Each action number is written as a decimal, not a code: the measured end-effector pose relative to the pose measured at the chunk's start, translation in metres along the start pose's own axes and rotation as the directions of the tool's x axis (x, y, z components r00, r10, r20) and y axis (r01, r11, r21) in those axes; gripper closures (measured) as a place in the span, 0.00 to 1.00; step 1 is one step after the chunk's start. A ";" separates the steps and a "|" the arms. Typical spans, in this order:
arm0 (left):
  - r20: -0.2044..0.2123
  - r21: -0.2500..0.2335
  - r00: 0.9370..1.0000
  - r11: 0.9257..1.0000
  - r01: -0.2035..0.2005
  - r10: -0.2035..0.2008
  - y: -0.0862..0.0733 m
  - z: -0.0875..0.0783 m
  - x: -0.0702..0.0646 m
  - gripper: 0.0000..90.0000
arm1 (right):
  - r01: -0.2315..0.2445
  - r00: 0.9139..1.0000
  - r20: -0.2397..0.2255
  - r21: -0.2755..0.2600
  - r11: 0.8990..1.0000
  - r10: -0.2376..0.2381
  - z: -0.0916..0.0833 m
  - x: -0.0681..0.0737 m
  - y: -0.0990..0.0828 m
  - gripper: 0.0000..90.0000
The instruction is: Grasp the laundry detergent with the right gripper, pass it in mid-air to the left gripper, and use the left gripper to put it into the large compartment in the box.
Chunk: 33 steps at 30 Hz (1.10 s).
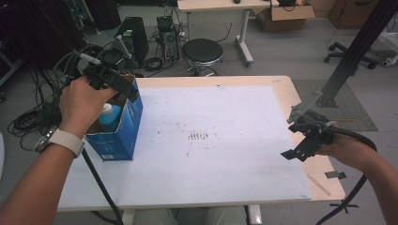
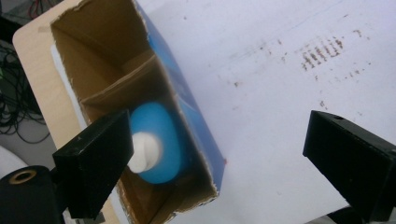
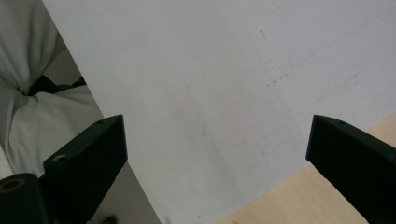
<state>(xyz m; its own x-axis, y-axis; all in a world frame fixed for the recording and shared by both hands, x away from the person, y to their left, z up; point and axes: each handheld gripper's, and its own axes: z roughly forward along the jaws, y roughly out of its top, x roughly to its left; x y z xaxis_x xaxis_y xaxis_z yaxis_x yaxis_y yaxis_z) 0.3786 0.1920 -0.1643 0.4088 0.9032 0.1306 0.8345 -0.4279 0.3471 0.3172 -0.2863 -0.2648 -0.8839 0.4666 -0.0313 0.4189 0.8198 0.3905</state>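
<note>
An open blue cardboard box (image 1: 123, 127) stands near the table's left edge, with a blue bottle (image 1: 109, 117) with a white cap upright inside it. In the left gripper view the bottle (image 2: 161, 142) sits in the near compartment of the box (image 2: 196, 121), behind a cardboard divider. My left gripper (image 1: 123, 86) hovers open above the box's top, holding nothing. My right gripper (image 1: 300, 149) hangs open over the table's right edge, nothing between its jaws.
A white sheet (image 1: 206, 140) covers most of the wooden table (image 1: 286, 93), with dark scuff marks (image 1: 198, 136) near its middle. Beyond the table stand a black stool (image 1: 202, 52), computer towers and cables. A black slanted beam (image 1: 356, 51) rises at the right.
</note>
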 end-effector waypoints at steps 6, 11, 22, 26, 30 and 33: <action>0.017 -0.019 0.999 0.999 -0.046 0.047 0.011 -0.006 -0.011 0.09 | 0.001 1.000 -0.001 -0.001 1.000 -0.001 -0.001 0.000 0.001 0.06; 0.030 -0.033 0.996 0.996 -0.087 0.088 0.021 -0.008 -0.022 0.09 | 0.005 1.000 -0.001 -0.001 1.000 -0.005 -0.002 0.001 0.002 0.06; 0.052 -0.043 0.979 0.980 -0.196 0.198 0.038 -0.005 -0.043 0.09 | -0.001 1.000 -0.007 -0.004 1.000 0.001 -0.001 0.000 0.004 0.06; 0.055 -0.058 0.968 0.968 -0.244 0.247 0.045 -0.002 -0.049 0.09 | -0.001 1.000 -0.010 -0.012 1.000 0.001 -0.001 0.000 0.006 0.06; 0.071 -0.065 0.954 0.955 -0.288 0.292 0.050 0.000 -0.053 0.09 | 0.000 1.000 -0.013 -0.006 1.000 0.000 0.001 0.000 0.009 0.06; 0.082 -0.063 0.941 0.944 -0.324 0.328 0.053 0.003 -0.058 0.09 | 0.003 1.000 -0.015 -0.003 1.000 -0.003 0.002 0.000 0.010 0.06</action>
<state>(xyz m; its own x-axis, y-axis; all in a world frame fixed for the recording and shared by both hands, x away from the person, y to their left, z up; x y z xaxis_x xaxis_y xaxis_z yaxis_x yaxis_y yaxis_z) 0.4002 0.1166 -0.1566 0.6890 0.7068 0.1602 0.6324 -0.6944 0.3434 0.3212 -0.2777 -0.2626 -0.8881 0.4594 -0.0185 0.4159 0.8199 0.3935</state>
